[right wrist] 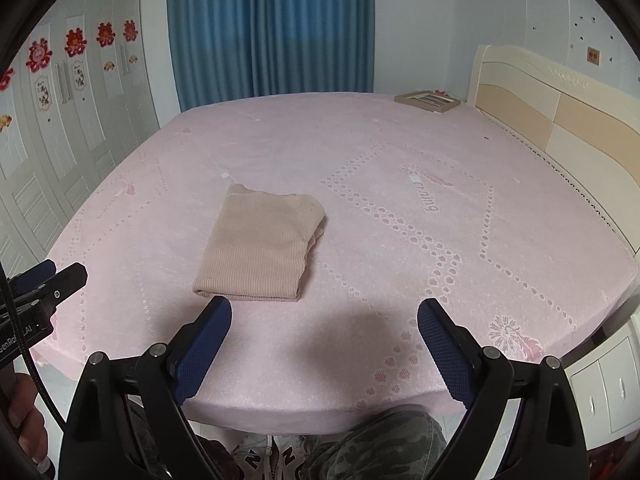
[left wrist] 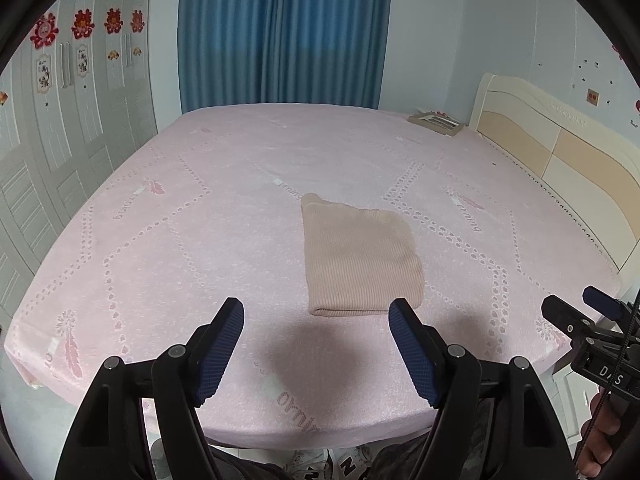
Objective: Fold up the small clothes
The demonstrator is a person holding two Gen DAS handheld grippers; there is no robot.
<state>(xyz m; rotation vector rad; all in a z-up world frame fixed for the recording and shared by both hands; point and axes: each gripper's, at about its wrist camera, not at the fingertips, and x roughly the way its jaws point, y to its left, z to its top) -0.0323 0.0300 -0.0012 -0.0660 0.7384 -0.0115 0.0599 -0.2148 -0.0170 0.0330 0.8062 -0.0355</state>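
Right wrist only: bedside cabinet.

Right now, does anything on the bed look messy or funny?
Mostly tidy. The folded beige top lies flat on the pink bed, but at its right side some inner layers poke out unevenly. Both tools are open and empty.

Two wrist fisheyes look down and forward from the foot of a pink bed, each framed by its own fingers. The left view sits left of the right one. Both share the folded cloth, blue curtain, headboard and wardrobe.
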